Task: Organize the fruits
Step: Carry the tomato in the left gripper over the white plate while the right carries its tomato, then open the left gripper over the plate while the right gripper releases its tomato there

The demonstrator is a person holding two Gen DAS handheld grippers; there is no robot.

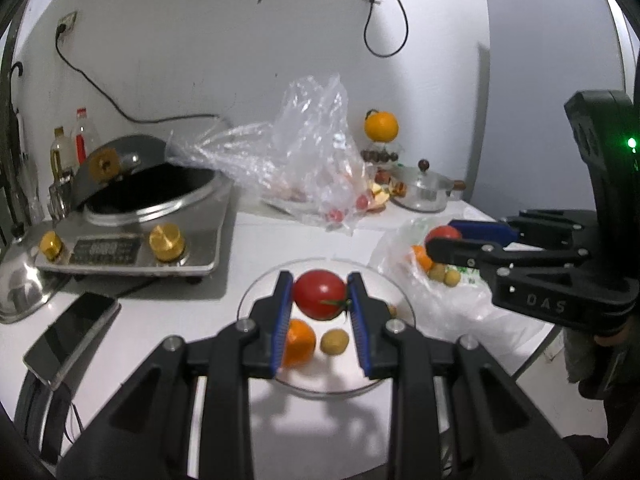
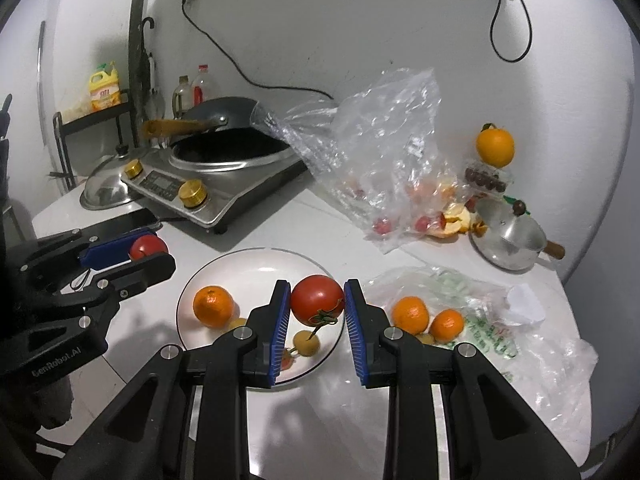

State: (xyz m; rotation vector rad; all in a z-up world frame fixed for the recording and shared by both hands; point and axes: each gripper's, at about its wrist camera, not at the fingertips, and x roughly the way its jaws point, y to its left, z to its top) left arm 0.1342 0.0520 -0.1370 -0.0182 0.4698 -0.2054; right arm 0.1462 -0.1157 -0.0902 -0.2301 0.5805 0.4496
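both my grippers over the plate, each pinching a tomato

the glass plate (image 2: 192, 280) sits on the white counter (image 2: 340, 240) and carries an orange (image 2: 213, 306). my left gripper (image 1: 318, 304) clamps one red tomato (image 1: 320, 294) above it; my right gripper (image 2: 316, 308) clamps another tomato (image 2: 316, 298). two more oranges (image 2: 410, 314) lie on the plastic bag (image 2: 500, 320) beside the plate.

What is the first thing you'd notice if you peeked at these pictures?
Two red tomatoes, each pinched in a hand-held gripper: the left hand-held gripper holds one tomato and the right hand-held gripper holds another tomato, both above a round plate on the white counter. On the plate lie a small orange and little yellowish fruits. Behind, a crinkly clear plastic bag sits beside a shiny cooker.
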